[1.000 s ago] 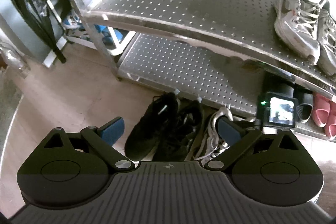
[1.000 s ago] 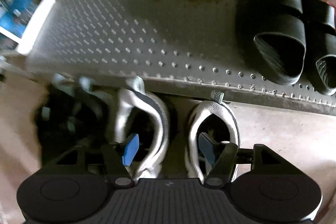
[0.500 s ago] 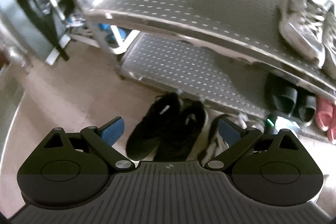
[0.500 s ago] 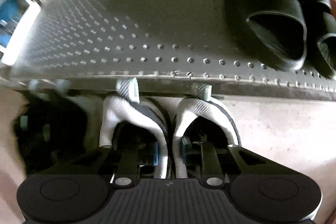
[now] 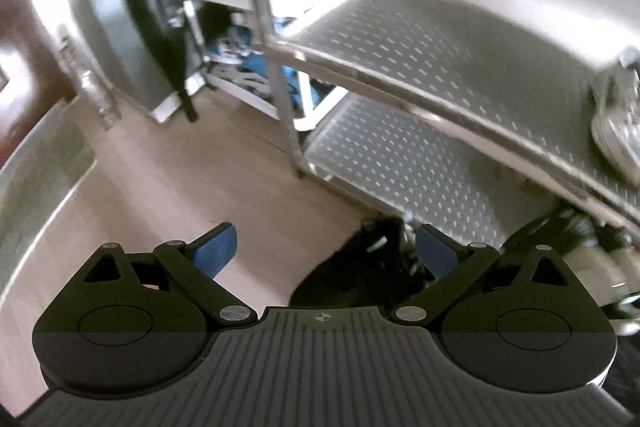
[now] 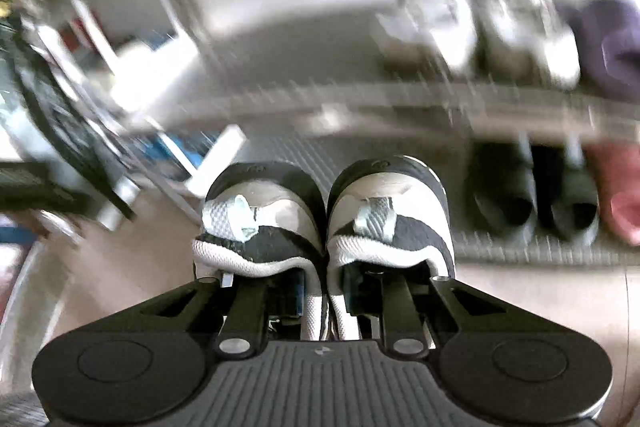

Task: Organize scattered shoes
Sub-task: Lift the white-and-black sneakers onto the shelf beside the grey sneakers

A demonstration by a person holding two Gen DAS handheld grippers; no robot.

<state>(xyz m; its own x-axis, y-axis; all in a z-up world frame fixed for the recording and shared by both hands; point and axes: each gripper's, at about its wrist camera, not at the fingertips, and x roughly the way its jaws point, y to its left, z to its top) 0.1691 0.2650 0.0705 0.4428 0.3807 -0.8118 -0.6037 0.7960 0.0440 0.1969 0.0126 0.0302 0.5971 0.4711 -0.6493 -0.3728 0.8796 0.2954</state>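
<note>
Since one second ago, the right claw (image 6: 324, 301) has closed on the pair of white-and-black sneakers (image 6: 324, 223) and lifted it from the floor; before, its fingers were wide above the two shoes. Now one finger sits inside each shoe and the inner walls are pressed together between them, heels toward the camera. The pair hangs in front of the metal rack (image 5: 440, 67), about at the height of the lower shelf (image 6: 520, 251), but the picture is blurred, so I cannot tell which shelf is aimed at.

The left claw (image 5: 324, 251) is wide and holds nothing. It has turned to the left, and the black sneakers (image 5: 360, 275) on the floor, at the front edge of the lower shelf, are just under it.

On the rack I see grey sneakers (image 6: 480, 27) on the upper shelf, black slippers (image 6: 532, 199) and a pink slipper (image 6: 616, 199) on the lower one. So, in my judgement, one pair is on its way and the black pair is left.
</note>
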